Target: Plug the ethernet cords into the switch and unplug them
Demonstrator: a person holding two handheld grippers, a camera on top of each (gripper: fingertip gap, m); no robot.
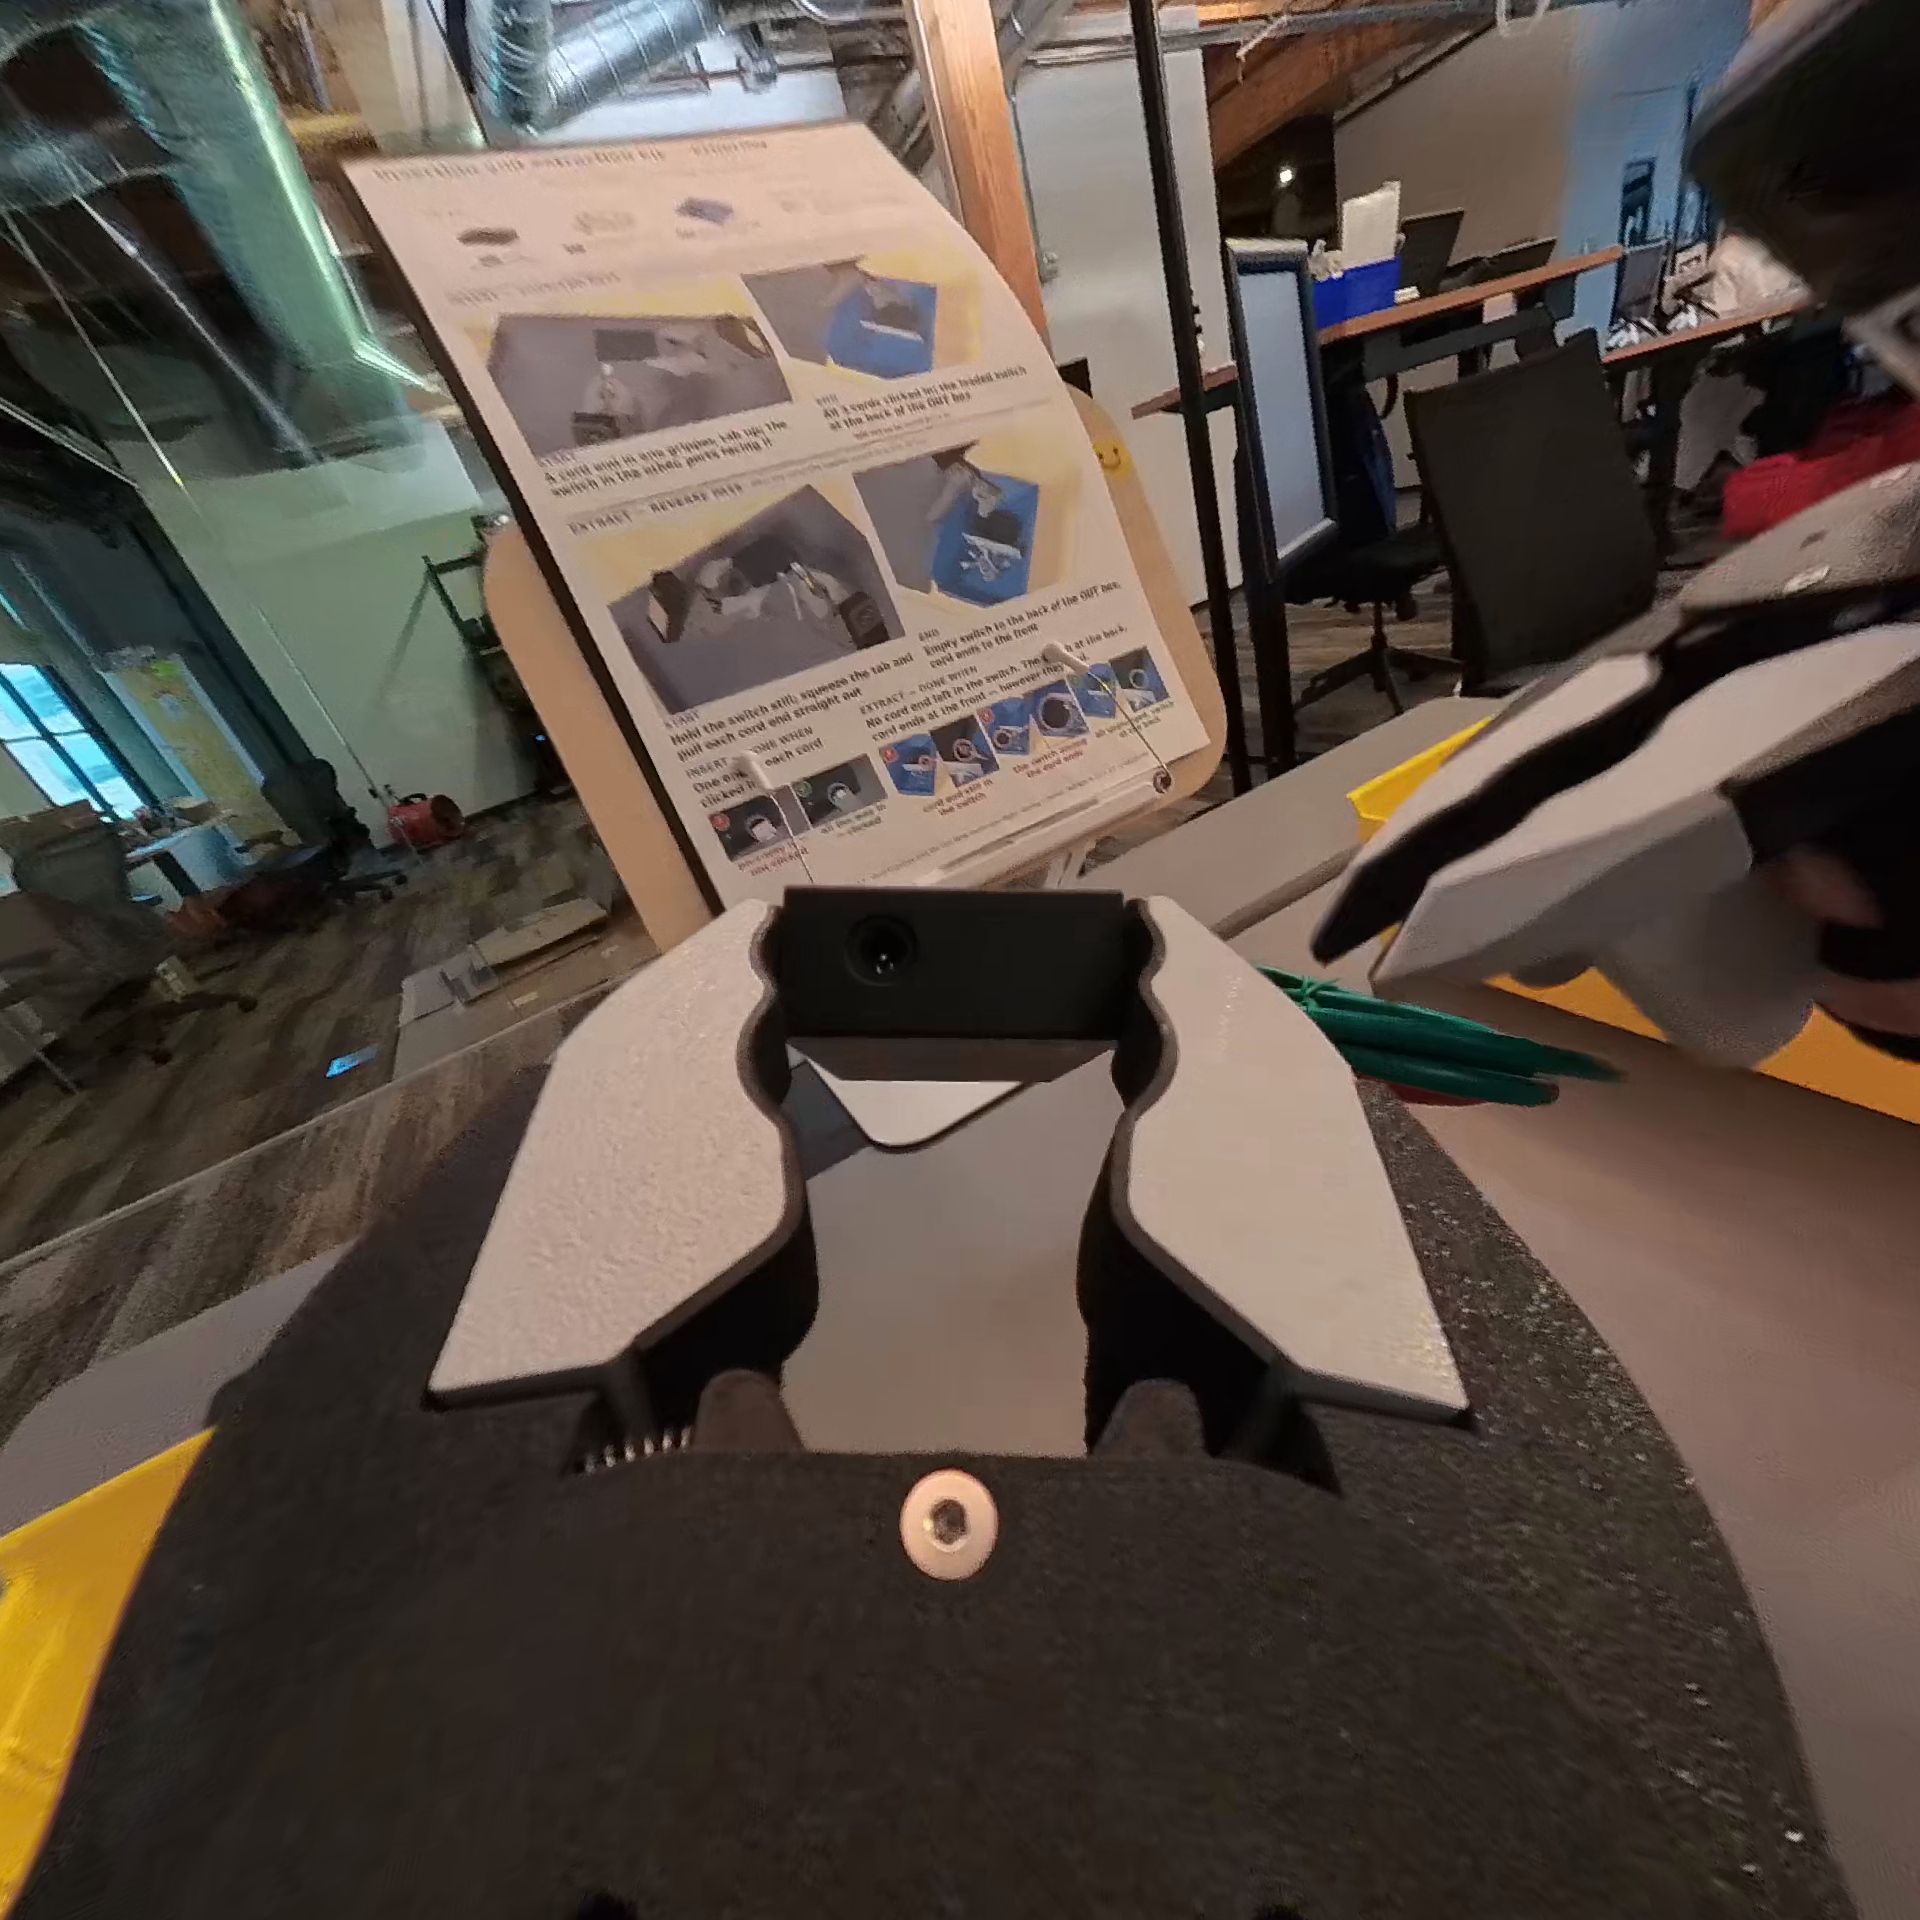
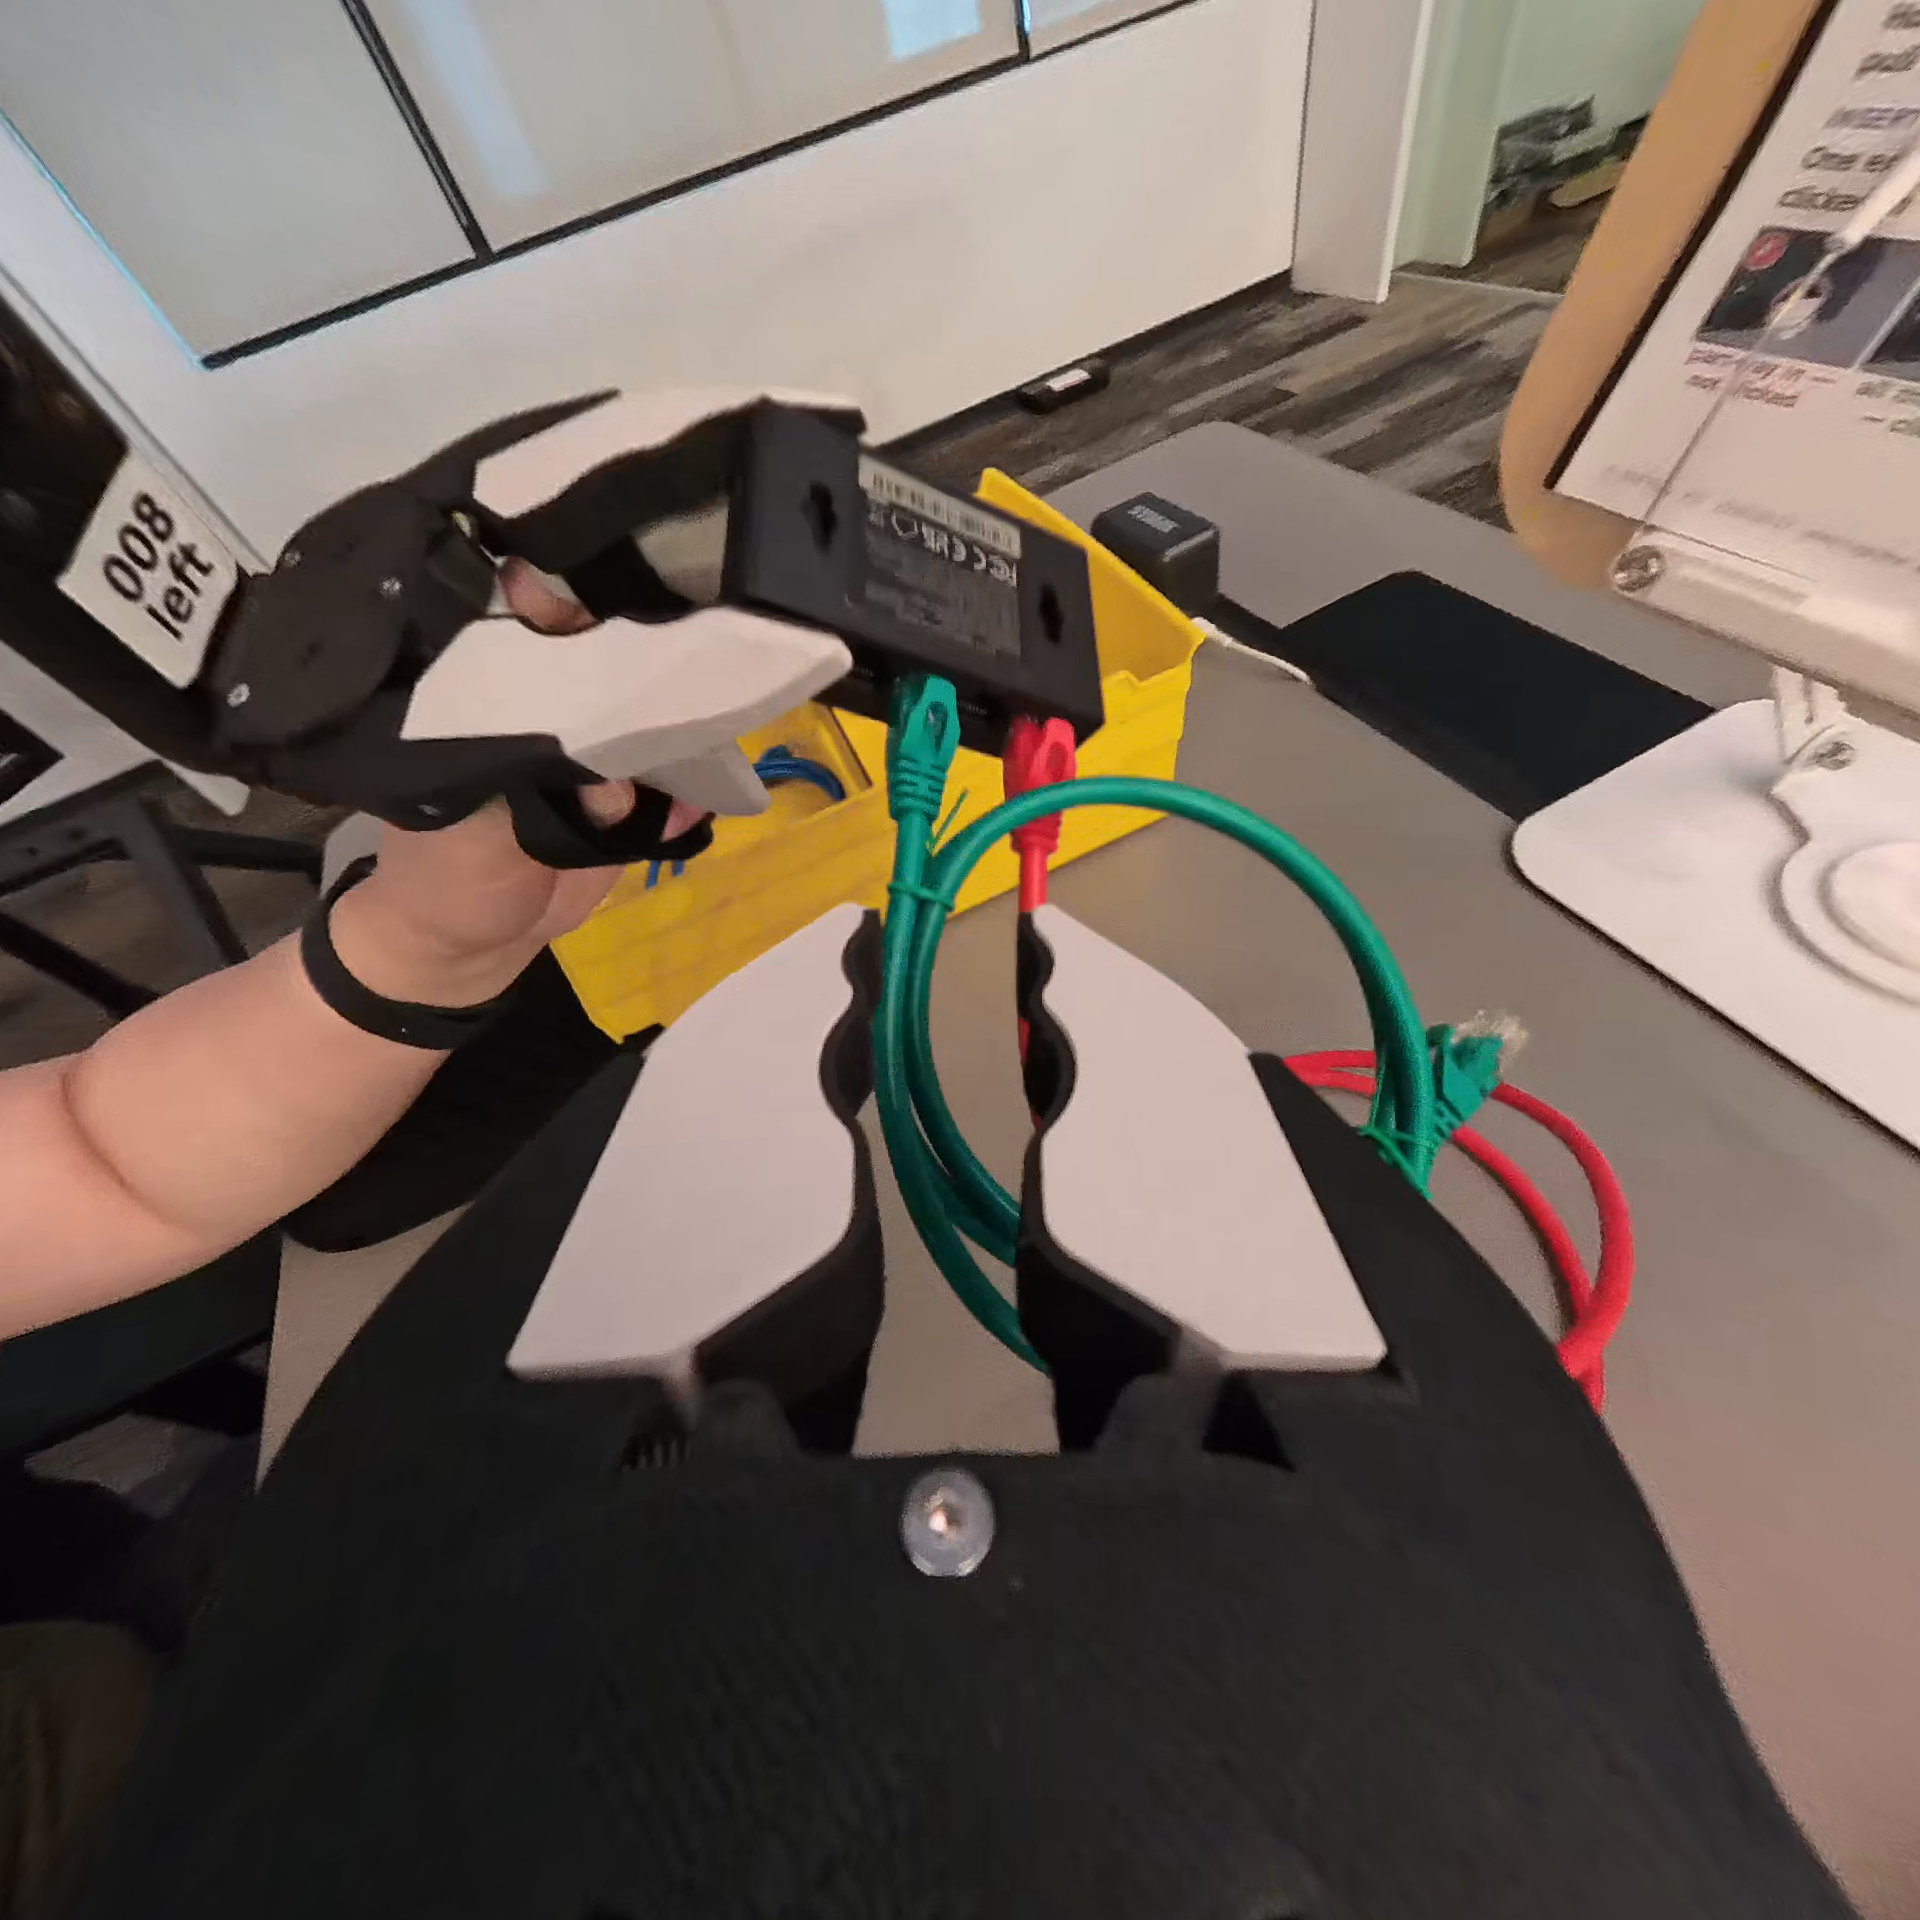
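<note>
Left gripper (image 1: pixel 951 971) is clamped on the black switch (image 1: pixel 951 961), holding it up off the table. From the right wrist view you can see the switch's underside with a label on it, and a hand (image 2: pixel 468 894) working that gripper.

Right gripper (image 2: pixel 940 935) is spread apart, not gripping anything. It sits just below the switch, and the green cord (image 2: pixel 904 1039) runs down through the gap between its fingers. The red cord (image 2: pixel 1034 821) drops right by the inner edge of the right finger; can't tell if it touches.

Both cords are plugged into the switch's lower edge, green on the left, red on the right. The green one loops over to its loose end (image 2: pixel 1460 1081), and red slack lies on the grey table (image 2: pixel 1351 727).

Yellow bin (image 2: pixel 1143 665) sits behind the switch with a blue cord (image 2: pixel 795 774) inside. An instruction board (image 1: pixel 790 499) stands at the back.
</note>
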